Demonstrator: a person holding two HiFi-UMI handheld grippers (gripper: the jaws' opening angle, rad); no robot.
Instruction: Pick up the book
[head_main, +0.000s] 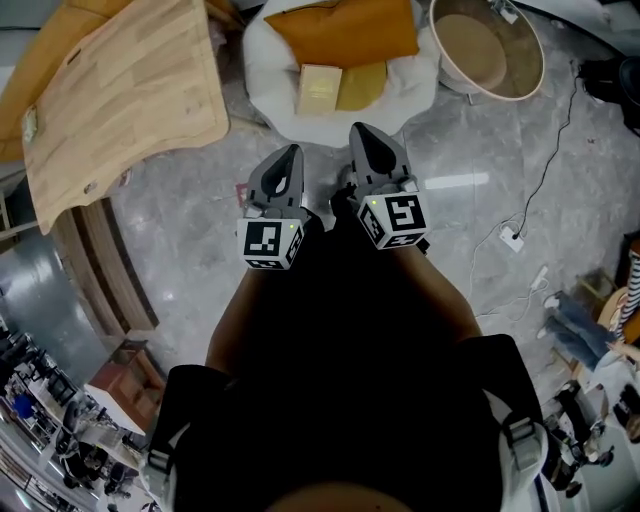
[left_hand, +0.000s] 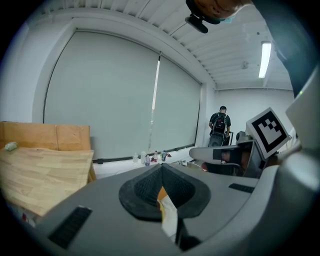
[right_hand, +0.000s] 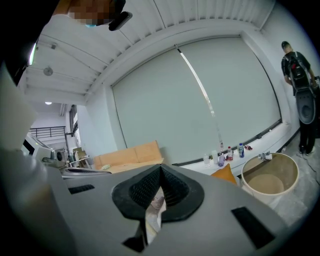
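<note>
Grey stone floor (head_main: 480, 260) all round, with a wooden board (head_main: 120, 100) at far left. A white cushion (head_main: 262, 70) lies far ahead (an orange pillow (head_main: 345, 30) on it). Nearer, the left gripper (head_main: 293, 150) and right gripper (head_main: 358, 130) hang side by side, jaws closed together, empty. The pale book (head_main: 320, 88) lies flat on the cushion's near edge, just beyond them.

Head view steeply down, gripper views forward, sharing blinds (left_hand: 115, 95)
</note>
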